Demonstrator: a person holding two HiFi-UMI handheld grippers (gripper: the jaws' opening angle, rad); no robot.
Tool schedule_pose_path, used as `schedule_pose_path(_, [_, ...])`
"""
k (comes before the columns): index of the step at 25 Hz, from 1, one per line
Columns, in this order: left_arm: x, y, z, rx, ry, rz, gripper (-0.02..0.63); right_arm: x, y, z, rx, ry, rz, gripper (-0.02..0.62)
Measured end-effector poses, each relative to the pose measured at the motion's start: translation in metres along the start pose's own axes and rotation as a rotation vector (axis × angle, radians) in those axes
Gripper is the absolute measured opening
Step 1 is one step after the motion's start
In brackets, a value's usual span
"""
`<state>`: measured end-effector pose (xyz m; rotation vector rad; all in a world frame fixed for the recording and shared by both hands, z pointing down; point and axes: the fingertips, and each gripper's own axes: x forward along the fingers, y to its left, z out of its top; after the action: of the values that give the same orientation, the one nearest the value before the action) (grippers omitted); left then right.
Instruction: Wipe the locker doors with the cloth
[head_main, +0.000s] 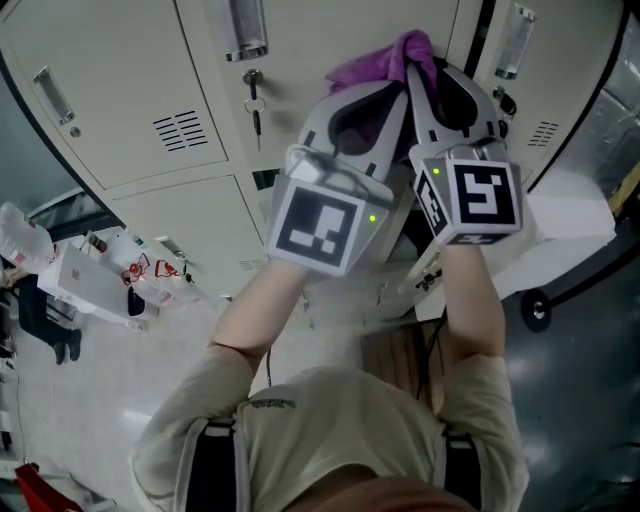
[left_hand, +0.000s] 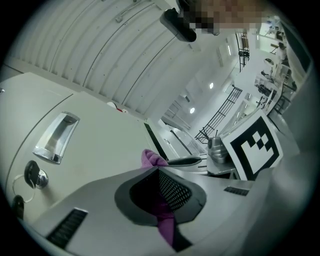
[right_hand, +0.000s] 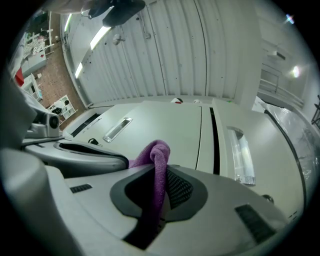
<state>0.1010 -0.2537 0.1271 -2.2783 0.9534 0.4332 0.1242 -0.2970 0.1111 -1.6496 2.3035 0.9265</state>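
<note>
Together, both tools are raised to the middle locker door (head_main: 320, 30), side by side and nearly touching at their tips. The left gripper (left_hand: 159, 172) has its jaws closed on the purple cloth (head_main: 385, 58): a strip of it runs down through the slot between them and a bunched end sticks out past the tips toward the door. The right gripper (right_hand: 157, 170) is likewise clamped on the same cloth, which loops up out of its jaws in a thick fold. The cloth sits at the upper right part of that door, close to its right edge, and its bunched end looks pressed to the door's face, though I cannot be sure of contact.

A metal handle (head_main: 245, 28) is set in the door's upper left, and a key (head_main: 255, 100) hangs in the lock just below the handle. Left of this door stands another door with a vent grille (head_main: 180, 130); right of it, a third door carries its own handle (right_hand: 242, 155).

Each tool bears a marker cube (head_main: 480, 200) at its rear, and the person's bare forearms (head_main: 470, 300) reach up from a pale shirt. On the floor to the left of the door lie plastic bags (head_main: 130, 270); to the right are a white block (head_main: 570, 210) and a black wheel (head_main: 537, 308).
</note>
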Motion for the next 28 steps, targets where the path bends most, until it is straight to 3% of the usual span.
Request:
schedule_pose_path(17, [-0.052,0.039,0.047,0.044,-0.023,0.102,-0.002,-0.030,0.021,0.050,0.094,-0.150,0.040,0.048])
schedule_pose_path(28, [-0.083,0.042,0.045,0.074,-0.010,0.114,-0.002,-0.061,0.027,0.033,0.157,-0.149,0.032,0.048])
